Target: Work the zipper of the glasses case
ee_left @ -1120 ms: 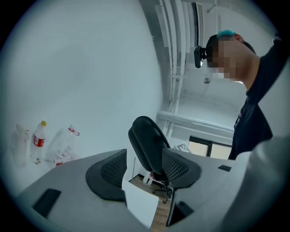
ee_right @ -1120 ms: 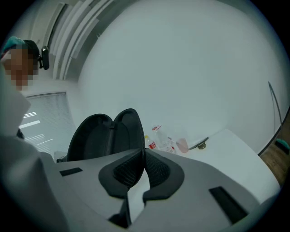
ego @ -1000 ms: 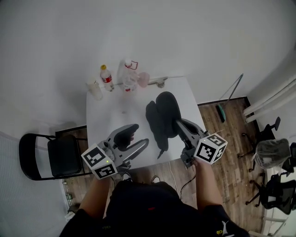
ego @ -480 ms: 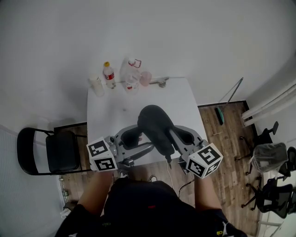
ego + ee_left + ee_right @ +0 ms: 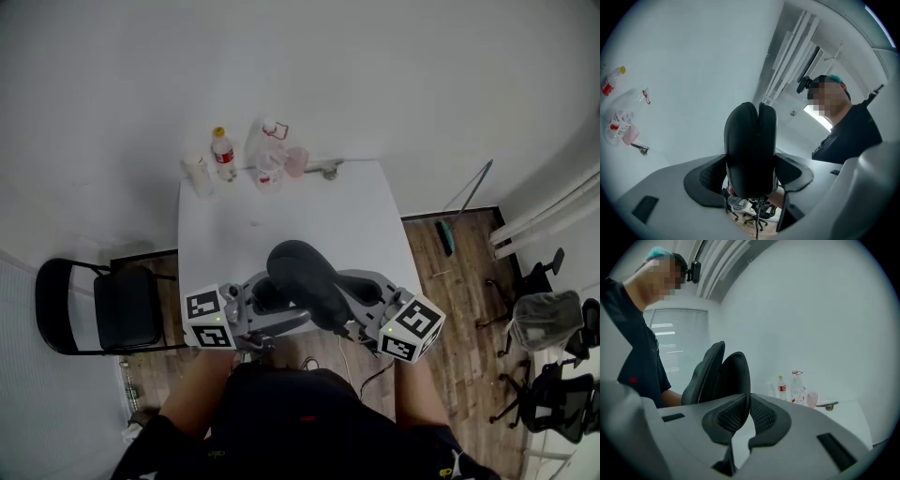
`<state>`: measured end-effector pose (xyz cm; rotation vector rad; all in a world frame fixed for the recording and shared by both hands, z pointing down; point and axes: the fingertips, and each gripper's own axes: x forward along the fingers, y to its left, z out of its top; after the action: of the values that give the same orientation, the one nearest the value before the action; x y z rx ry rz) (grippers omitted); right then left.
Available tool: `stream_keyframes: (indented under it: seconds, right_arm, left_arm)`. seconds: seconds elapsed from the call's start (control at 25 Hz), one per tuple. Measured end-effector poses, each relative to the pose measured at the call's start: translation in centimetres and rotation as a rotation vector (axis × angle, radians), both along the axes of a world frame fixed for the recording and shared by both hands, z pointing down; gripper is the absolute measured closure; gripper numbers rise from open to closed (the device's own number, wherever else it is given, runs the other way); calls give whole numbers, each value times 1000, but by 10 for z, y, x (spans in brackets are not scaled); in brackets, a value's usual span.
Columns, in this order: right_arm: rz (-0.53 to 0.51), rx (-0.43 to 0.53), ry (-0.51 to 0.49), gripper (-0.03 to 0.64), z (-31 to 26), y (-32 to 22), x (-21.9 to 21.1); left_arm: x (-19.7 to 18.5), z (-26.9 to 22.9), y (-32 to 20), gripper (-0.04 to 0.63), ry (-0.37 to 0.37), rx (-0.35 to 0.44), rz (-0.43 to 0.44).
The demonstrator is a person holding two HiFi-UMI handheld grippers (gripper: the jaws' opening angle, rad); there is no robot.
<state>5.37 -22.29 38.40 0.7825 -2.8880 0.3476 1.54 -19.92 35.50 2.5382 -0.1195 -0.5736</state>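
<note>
The left gripper [image 5: 751, 182] is opening its jaws around the black oval glasses case [image 5: 300, 272], which is lifted over the white table [image 5: 281, 211]. The right gripper [image 5: 746, 401] pinches only its thin edge, so I think it may swing or fall.

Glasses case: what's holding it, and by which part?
The glasses case is pinched by a thin part at its near end in the right gripper; the left gripper, jaws opening, straddles it.

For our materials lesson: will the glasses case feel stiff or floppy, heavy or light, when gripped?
Probably stiff: the glasses case holds its domed shape while the right gripper pinches one edge. Likely light, since that thin pinch seems to hold it aloft.
</note>
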Motion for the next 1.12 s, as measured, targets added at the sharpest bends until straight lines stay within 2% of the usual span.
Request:
stream_keyframes:
  seconds: [0.16, 0.32, 0.44, 0.64, 0.76, 0.96, 1.12]
  right_arm:
    - [-57, -12, -50, 581, -4, 5, -3]
    - [-178, -115, -196, 550, -13, 15, -3]
    - [-237, -158, -281, 531, -22, 22, 1]
    - [-277, -265, -471, 504, -34, 23, 16]
    - [-277, -306, -551, 476, -35, 21, 25]
    - [-295, -317, -552, 340, -34, 27, 16]
    - [-307, -342, -489, 311, -19, 32, -8]
  left_arm:
    - [-5, -1, -2, 274, 38, -26, 13]
    - [-9, -3, 0, 293, 102, -55, 60]
    - [-9, -6, 5, 301, 126, -54, 95]
    - [-13, -13, 2, 312, 198, -68, 108]
    - [-15, -14, -1, 331, 199, -73, 96]
    - [-11, -12, -4, 334, 165, -51, 78]
    - [-3, -8, -1, 334, 111, -11, 64]
